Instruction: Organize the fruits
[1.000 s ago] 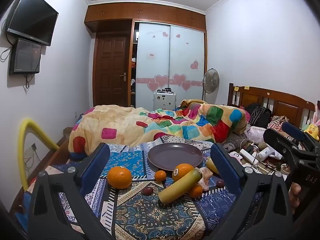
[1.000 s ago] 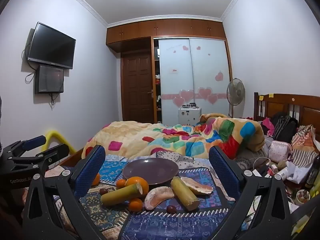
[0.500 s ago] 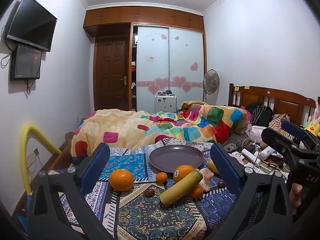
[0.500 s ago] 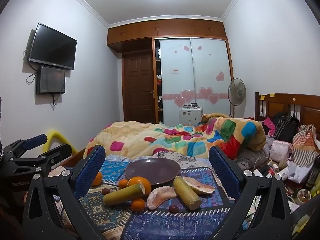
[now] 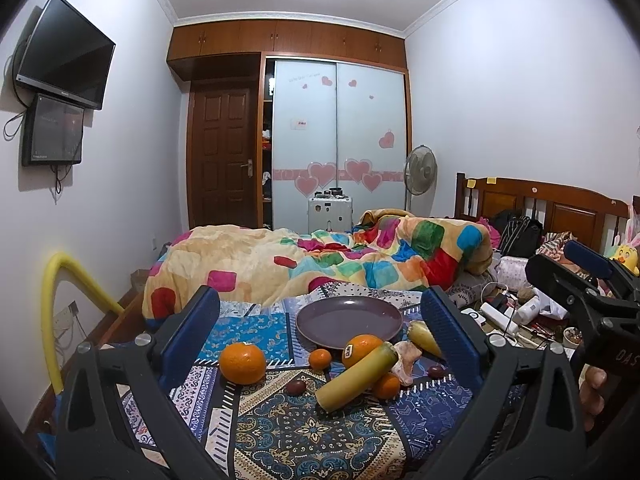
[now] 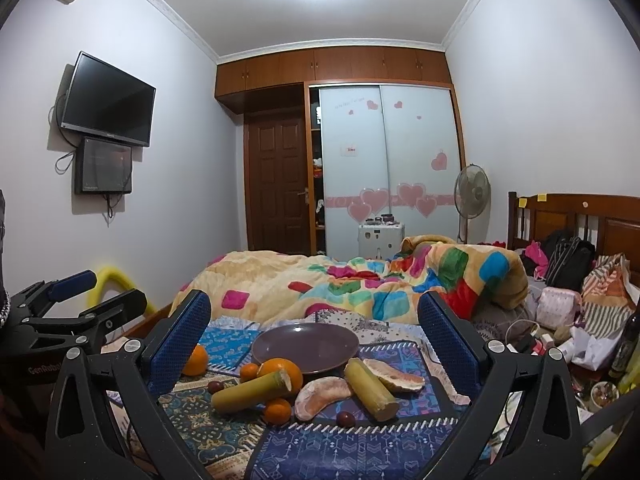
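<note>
A purple plate (image 5: pixel 349 321) (image 6: pixel 305 347) lies empty on a patterned cloth (image 5: pixel 296 428). In front of it lie a large orange (image 5: pixel 242 362), a stickered orange (image 5: pixel 359 349) (image 6: pixel 281 372), small oranges (image 5: pixel 320 359) (image 6: pixel 277 410), two yellow-green cane pieces (image 5: pixel 356 376) (image 6: pixel 251 391) (image 6: pixel 370 389), pomelo segments (image 6: pixel 323 393) and dark small fruits (image 5: pixel 296 387) (image 6: pixel 345 418). My left gripper (image 5: pixel 320 332) is open and empty, above the near fruits. My right gripper (image 6: pixel 314 334) is open and empty too. Each shows at the other view's edge.
A colourful quilt (image 5: pixel 320 264) is heaped behind the plate. Clutter of bottles, cables and bags (image 5: pixel 508 312) (image 6: pixel 568 328) fills the right side by the wooden headboard. A yellow foam tube (image 5: pixel 60 308) stands at the left. The cloth's near part (image 6: pixel 340 452) is bare.
Both views have tilted slightly upward and shifted a little; the fruits sit lower in frame. No fruit has moved and both grippers stay open.
</note>
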Tool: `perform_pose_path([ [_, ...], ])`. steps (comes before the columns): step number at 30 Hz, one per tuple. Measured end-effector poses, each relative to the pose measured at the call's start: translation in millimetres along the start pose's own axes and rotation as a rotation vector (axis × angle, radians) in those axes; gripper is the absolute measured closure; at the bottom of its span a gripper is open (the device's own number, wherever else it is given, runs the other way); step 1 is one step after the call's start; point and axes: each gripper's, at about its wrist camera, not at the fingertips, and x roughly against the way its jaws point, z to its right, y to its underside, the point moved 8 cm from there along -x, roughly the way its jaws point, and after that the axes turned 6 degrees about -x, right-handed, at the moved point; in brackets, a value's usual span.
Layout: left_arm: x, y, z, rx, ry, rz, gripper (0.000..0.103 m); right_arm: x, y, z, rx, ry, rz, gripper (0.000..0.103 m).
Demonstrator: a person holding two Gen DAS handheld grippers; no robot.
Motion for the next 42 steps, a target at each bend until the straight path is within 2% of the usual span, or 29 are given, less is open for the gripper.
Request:
perform_pose_path([
  [42, 6.3, -2.7, 0.9, 0.009, 0.014, 0.018, 0.001, 8.1, -2.1, -5.5, 0.003, -0.01, 0.019, 0.0],
])
